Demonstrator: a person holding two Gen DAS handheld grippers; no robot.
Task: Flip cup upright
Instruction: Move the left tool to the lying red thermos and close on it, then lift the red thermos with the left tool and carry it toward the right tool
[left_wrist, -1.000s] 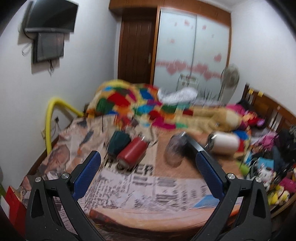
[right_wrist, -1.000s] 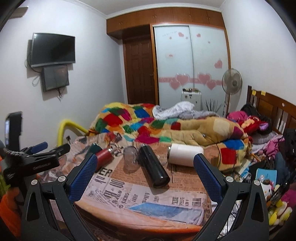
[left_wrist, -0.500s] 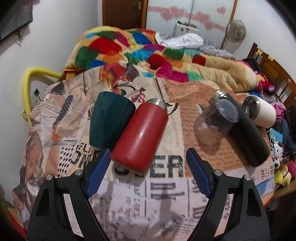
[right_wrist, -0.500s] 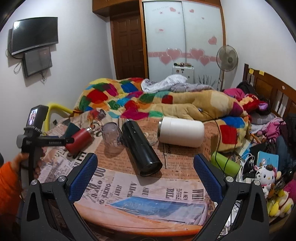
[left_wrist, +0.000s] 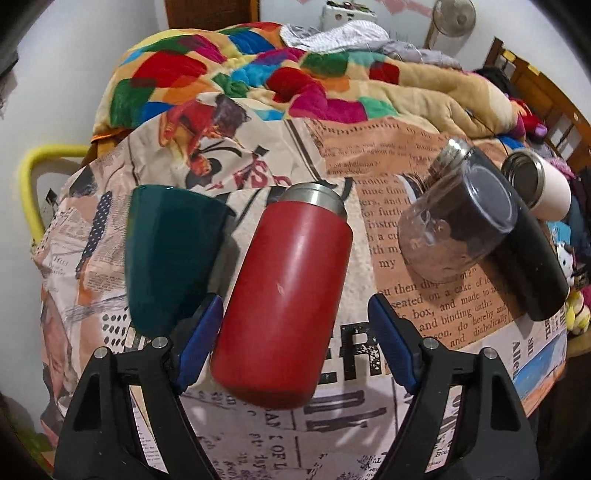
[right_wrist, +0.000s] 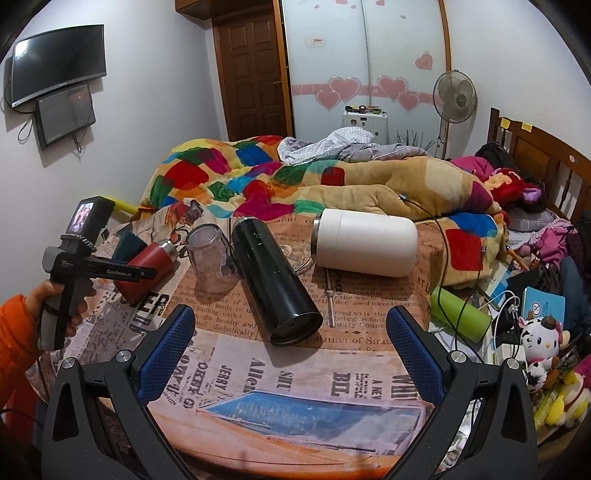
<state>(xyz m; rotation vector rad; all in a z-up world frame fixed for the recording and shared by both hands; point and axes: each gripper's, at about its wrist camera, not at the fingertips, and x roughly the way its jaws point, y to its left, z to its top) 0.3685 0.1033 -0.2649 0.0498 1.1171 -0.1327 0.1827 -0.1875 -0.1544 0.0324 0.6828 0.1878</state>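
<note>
Compared with half a second earlier, the left gripper has advanced so its wide-open blue fingers now flank the base of the red cylindrical metal flask, gripping nothing. The flask lies on its side, long axis running away from the gripper, steel mouth pointing far. The right gripper hangs wide apart and empty, the flask far to its left.

left wrist: close, downward | right wrist: farther back | shared: red flask

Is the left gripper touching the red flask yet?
Cannot tell. In the left wrist view the left gripper straddles the red flask, jaws open: clear gap at the right pad, while the left pad sits right against its edge.
</note>
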